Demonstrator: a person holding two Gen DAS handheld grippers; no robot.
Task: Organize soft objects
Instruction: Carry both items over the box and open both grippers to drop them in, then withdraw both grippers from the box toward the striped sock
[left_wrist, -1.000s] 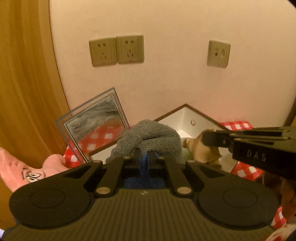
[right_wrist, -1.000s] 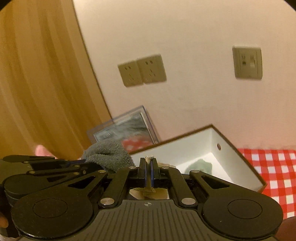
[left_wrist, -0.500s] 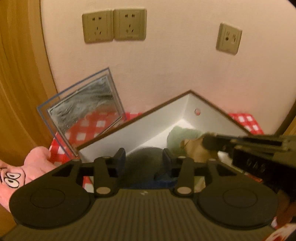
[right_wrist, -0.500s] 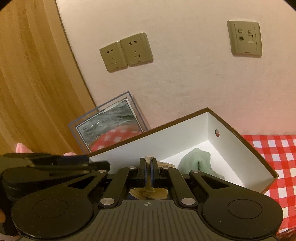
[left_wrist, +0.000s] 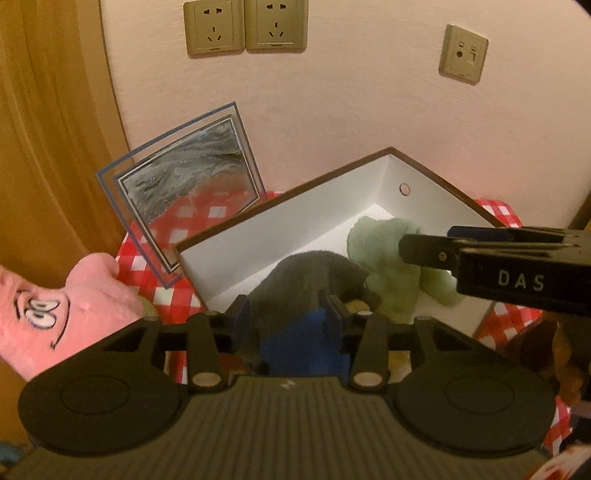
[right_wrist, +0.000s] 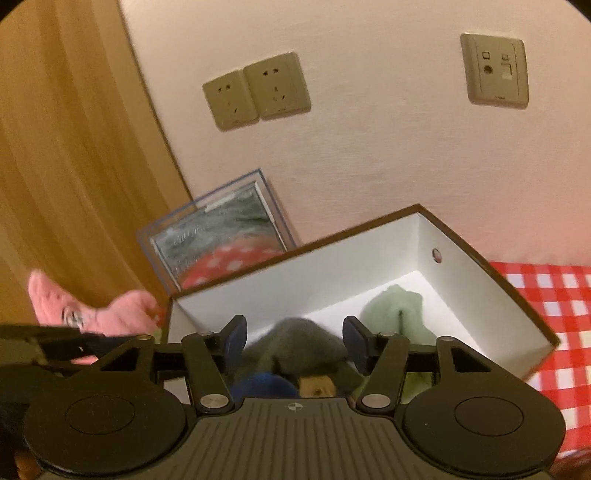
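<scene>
A white box with a brown rim (left_wrist: 288, 229) (right_wrist: 332, 280) stands on the red checked cloth. Inside lie a grey towel (left_wrist: 314, 273) (right_wrist: 306, 343), a pale green cloth (left_wrist: 391, 251) (right_wrist: 399, 310), something blue (left_wrist: 303, 350) (right_wrist: 266, 384) and a tan soft thing (right_wrist: 316, 387). My left gripper (left_wrist: 288, 314) is open over the grey towel, fingers either side of it. My right gripper (right_wrist: 293, 334) is open above the box, over the grey towel. The right gripper's side shows in the left wrist view (left_wrist: 498, 266).
A pink plush with cartoon eyes (left_wrist: 55, 314) (right_wrist: 110, 310) lies left of the box. A clear framed panel (left_wrist: 184, 184) (right_wrist: 218, 240) leans on the wall behind. Wall sockets (left_wrist: 245, 26) are above. A wooden panel (left_wrist: 48, 147) is at the left.
Both grippers lowered toward the box. The left one let go of the grey towel into the box, then the right one opened and released the tan thing.
</scene>
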